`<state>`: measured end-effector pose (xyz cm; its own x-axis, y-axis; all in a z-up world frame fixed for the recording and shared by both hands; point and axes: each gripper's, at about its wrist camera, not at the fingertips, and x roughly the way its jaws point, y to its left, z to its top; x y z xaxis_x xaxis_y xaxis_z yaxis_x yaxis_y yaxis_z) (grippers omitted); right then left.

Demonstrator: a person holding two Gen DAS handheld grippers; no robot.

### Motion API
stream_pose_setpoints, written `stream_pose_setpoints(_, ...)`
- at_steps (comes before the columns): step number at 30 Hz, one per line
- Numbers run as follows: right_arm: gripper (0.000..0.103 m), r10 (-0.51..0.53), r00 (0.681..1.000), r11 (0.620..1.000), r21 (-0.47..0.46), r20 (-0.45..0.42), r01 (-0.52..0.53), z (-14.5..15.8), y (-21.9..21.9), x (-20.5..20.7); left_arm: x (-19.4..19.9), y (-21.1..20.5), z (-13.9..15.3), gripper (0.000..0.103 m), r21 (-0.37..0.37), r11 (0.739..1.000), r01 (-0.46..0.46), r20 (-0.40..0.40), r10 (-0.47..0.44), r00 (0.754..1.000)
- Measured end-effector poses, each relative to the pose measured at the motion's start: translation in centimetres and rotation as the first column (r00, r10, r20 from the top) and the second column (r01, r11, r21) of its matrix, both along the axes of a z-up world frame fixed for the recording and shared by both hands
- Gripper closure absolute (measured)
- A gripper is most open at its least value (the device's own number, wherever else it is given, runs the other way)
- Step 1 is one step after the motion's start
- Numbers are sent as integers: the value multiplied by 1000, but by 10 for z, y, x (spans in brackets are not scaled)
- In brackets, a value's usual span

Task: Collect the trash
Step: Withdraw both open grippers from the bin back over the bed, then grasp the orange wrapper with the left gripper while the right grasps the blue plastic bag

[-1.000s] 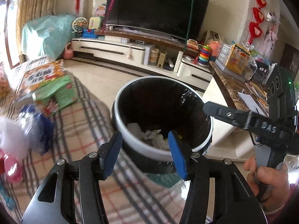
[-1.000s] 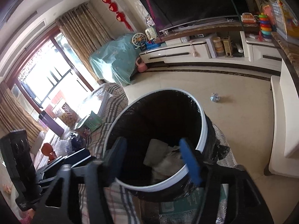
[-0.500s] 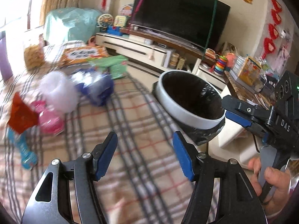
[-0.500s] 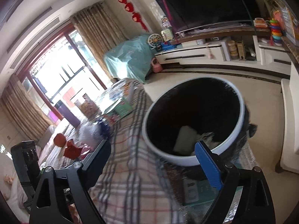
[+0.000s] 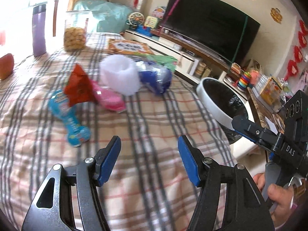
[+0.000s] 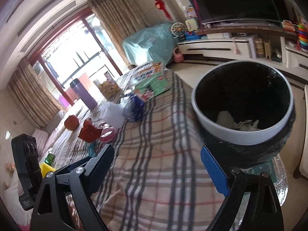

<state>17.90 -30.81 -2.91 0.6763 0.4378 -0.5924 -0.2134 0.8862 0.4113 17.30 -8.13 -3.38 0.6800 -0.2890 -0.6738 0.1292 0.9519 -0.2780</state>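
Observation:
Trash lies on a plaid cloth (image 5: 157,119): a red wrapper (image 5: 79,86), a pink packet (image 5: 109,100), a light blue wrapper (image 5: 71,119), a white foam net (image 5: 120,76) and a blue-and-clear bag (image 5: 156,78). A white-rimmed bin (image 6: 244,105) with a black liner stands at the cloth's right edge and holds white paper (image 6: 238,124). My left gripper (image 5: 149,154) is open and empty over bare cloth, short of the trash. My right gripper (image 6: 156,163) is open and empty, near the bin's front.
A purple flask (image 5: 39,30), a snack jar (image 5: 75,32), an orange box (image 5: 129,47) and a green book (image 6: 152,84) sit at the cloth's far side. A TV cabinet (image 6: 221,46) lines the far wall. A red round object (image 6: 71,122) lies left.
Both grippers have swung left away from the bin mouth, over the cloth. The trash pile has come into the left wrist view. Both stay open.

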Motion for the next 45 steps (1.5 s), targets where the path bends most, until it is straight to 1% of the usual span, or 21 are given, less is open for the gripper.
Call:
stream_pose_setpoints(8, 10, 47, 999, 999, -24, -9, -47, -6, 25, 7, -2, 34, -9, 40, -2, 997, -82, -18, 82, 996)
stream_pose_setpoints(15, 10, 72, 997, 997, -31, -29, -73, -15, 42, 15, 0, 51, -12, 40, 14, 991, -133, -23, 133, 991)
stream_pose_setpoints(20, 10, 101, 995, 993, -58, -17, -101, -13, 58, 25, 9, 63, -11, 38, 18, 985, -170, -22, 170, 985)
stream_pose_setpoints(30, 10, 120, 993, 987, -104, -16, -121, -15, 74, 69, 37, 77, -7, 38, 44, 978, -206, -4, 206, 979)
stream_pose_setpoints(36, 10, 142, 989, 986, -89, -29, -144, -19, 78, 100, 60, 79, -8, 38, 68, 977, -204, 14, 203, 979)
stream_pose_setpoints(40, 11, 152, 988, 984, -87, -32, -154, -22, 84, 119, 67, 80, -9, 39, 71, 977, -202, 28, 200, 979)
stream_pose_setpoints(41, 11, 156, 987, 984, -84, -34, -158, -23, 86, 122, 67, 80, -9, 40, 72, 977, -202, 30, 200, 979)
stream_pose_setpoints(42, 11, 162, 986, 983, -81, -35, -165, -25, 88, 125, 68, 80, -9, 45, 72, 977, -199, 30, 197, 980)
stream_pose_setpoints(43, 14, 170, 985, 982, -78, -36, -173, -26, 90, 127, 70, 79, -10, 50, 66, 980, -189, 27, 188, 982)
stream_pose_setpoints(44, 18, 183, 983, 980, -71, -35, -185, -27, 92, 128, 70, 79, -10, 63, 58, 982, -180, 23, 179, 984)
stream_pose_setpoints(45, 34, 191, 981, 979, -67, -37, -193, -28, 93, 129, 71, 78, -10, 79, 52, 984, -169, 19, 169, 986)
